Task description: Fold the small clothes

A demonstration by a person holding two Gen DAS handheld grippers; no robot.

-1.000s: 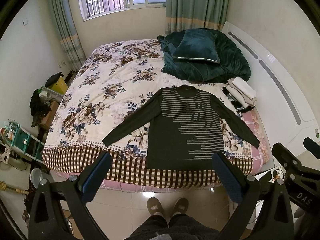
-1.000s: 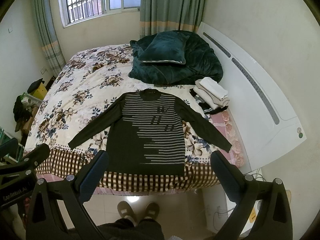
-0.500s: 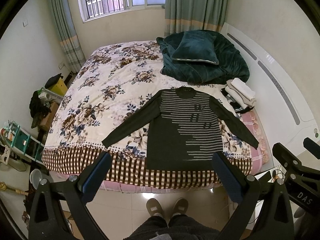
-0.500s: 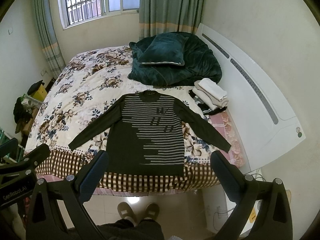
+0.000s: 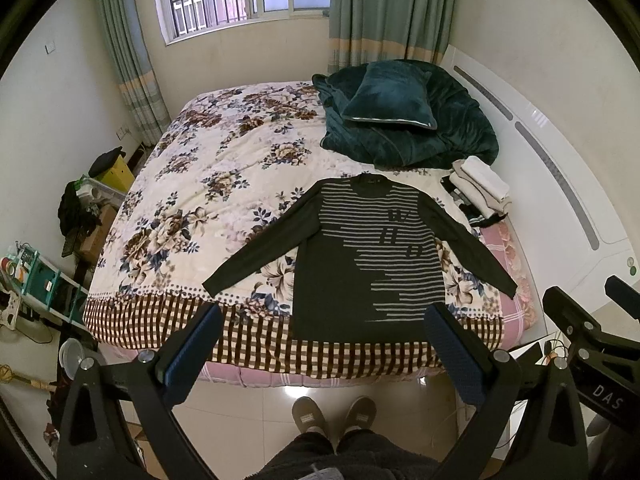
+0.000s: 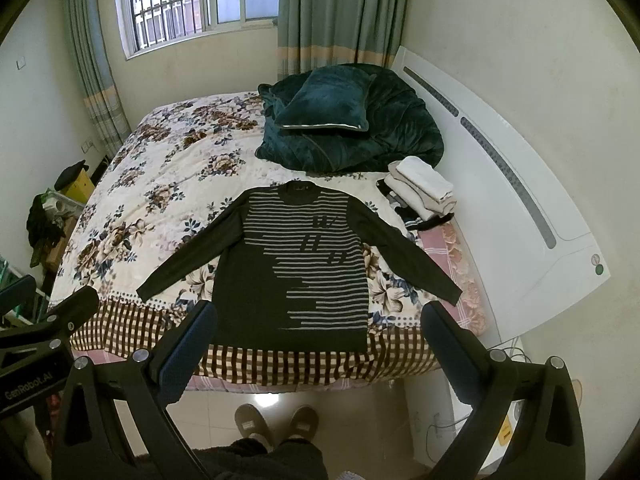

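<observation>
Sweater: we see a dark striped sweater [image 5: 368,264] lying flat, sleeves spread, at the bed's [image 5: 224,184] near edge.
Left gripper [image 5: 322,338]: our fingers apart, empty, above the floor.
Right gripper [image 6: 318,334]: likewise.

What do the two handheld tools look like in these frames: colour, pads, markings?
Both are matte black frames with silver screws. The left tool and right tool each carry two dark blue pads. White lettering shows on the bodies: "DAS" on the right one, "GenRobot.AI" on the left. No cables visible.
</observation>
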